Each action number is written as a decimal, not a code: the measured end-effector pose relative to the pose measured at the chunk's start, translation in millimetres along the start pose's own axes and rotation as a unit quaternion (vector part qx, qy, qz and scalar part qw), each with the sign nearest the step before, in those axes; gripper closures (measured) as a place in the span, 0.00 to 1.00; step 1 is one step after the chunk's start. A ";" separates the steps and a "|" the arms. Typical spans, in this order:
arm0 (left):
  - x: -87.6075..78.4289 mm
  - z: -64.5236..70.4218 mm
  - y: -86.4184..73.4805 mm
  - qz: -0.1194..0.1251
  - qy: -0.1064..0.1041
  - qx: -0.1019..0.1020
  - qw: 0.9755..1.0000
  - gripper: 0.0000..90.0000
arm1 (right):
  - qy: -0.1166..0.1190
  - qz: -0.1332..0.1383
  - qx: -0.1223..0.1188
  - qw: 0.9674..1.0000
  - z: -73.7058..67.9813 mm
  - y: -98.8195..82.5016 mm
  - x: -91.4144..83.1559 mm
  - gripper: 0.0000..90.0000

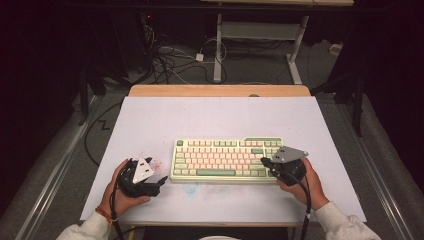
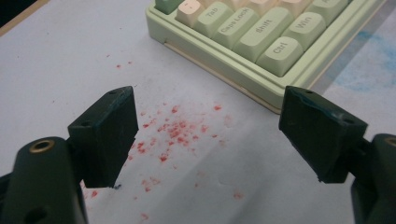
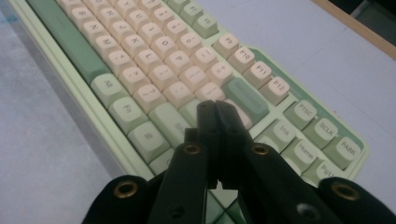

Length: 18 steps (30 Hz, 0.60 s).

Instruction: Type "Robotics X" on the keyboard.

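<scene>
The keyboard [image 1: 227, 159] lies near the middle of the white table [image 1: 210, 115], a little toward the near edge. The right gripper [image 1: 265, 162] hangs over the keyboard's right end with its jaws pressed together, nothing between them. The left gripper [image 1: 161, 181] sits just left of the keyboard's near-left corner, jaws wide apart over red specks [image 2: 175, 128] on the table.

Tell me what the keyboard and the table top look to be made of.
Keyboard: probably moulded plastic, matte pale green case with cream and green keycaps bearing printed legends and soft rounded edges. Table top: a smooth matte white sheet, likely laminate or painted board, with a bare wood strip along its far edge and red specks staining it.
</scene>
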<state>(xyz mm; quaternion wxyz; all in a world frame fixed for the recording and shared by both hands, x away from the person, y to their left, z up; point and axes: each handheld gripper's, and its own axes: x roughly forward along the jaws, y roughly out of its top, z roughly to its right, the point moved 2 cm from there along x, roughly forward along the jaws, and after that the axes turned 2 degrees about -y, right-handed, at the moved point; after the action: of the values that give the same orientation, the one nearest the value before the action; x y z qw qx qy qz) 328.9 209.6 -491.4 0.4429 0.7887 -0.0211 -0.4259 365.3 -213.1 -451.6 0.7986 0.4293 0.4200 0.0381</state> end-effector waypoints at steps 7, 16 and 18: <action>-1.9 -0.1 0.1 0.003 0.003 0.000 1.000 0.22 | 0.020 -0.007 -0.008 1.000 0.5 13.0 9.0 1.00; 0.6 2.8 -1.0 -0.011 0.002 0.014 1.000 0.22 | 0.027 -0.019 -0.025 0.999 -8.1 11.6 18.3 1.00; 1.5 3.7 -0.8 -0.013 -0.001 0.016 1.000 0.22 | 0.026 -0.020 -0.028 0.999 -10.2 10.0 17.7 1.00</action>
<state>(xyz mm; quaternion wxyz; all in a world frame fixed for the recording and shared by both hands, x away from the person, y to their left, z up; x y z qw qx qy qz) 327.0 207.0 -493.9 0.4245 0.7953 -0.0179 -0.4323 372.5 -192.6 -458.6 0.7998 0.3970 0.4479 0.0449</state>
